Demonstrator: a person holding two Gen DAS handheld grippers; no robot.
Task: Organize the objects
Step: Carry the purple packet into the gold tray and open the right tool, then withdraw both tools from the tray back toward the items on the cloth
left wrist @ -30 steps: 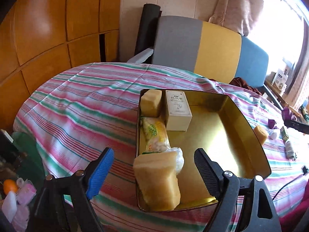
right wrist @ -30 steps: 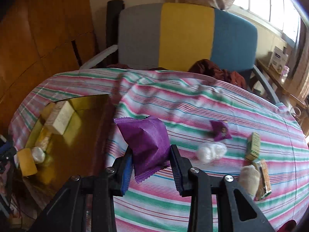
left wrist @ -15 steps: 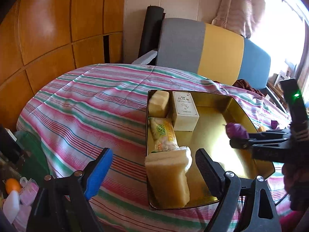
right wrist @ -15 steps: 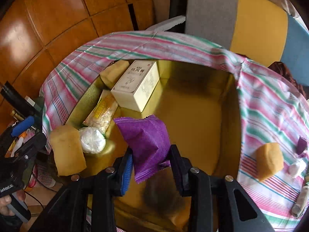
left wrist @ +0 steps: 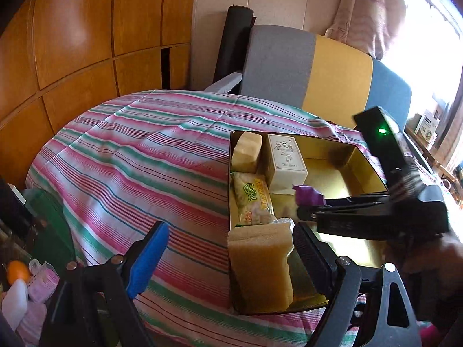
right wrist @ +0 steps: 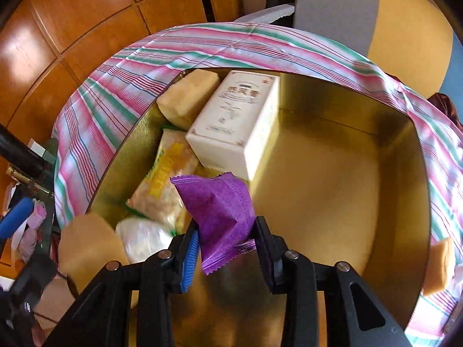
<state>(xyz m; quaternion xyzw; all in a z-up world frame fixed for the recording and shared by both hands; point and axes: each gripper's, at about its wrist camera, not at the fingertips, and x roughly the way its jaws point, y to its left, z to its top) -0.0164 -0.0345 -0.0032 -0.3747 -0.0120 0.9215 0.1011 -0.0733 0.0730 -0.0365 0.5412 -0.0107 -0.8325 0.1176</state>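
On the desk's striped cloth (left wrist: 139, 156) sits a gold tin (right wrist: 332, 190). My right tongs (right wrist: 224, 248) are clamped on a purple packet (right wrist: 222, 211) over the tin, near the white box (right wrist: 240, 121). My left tongs (left wrist: 228, 248) stand apart, empty, at the tin's near-left corner.

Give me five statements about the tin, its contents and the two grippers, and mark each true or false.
1. The right gripper is clamped on a purple packet. True.
2. The left gripper holds a sponge. False: its jaws stand open with nothing gripped.
3. The white box lies inside the gold tin. True.
4. The purple packet hangs over the striped tablecloth, outside the tin. False: it is over the tin.
5. The tin is packed full. False: its right half is bare.
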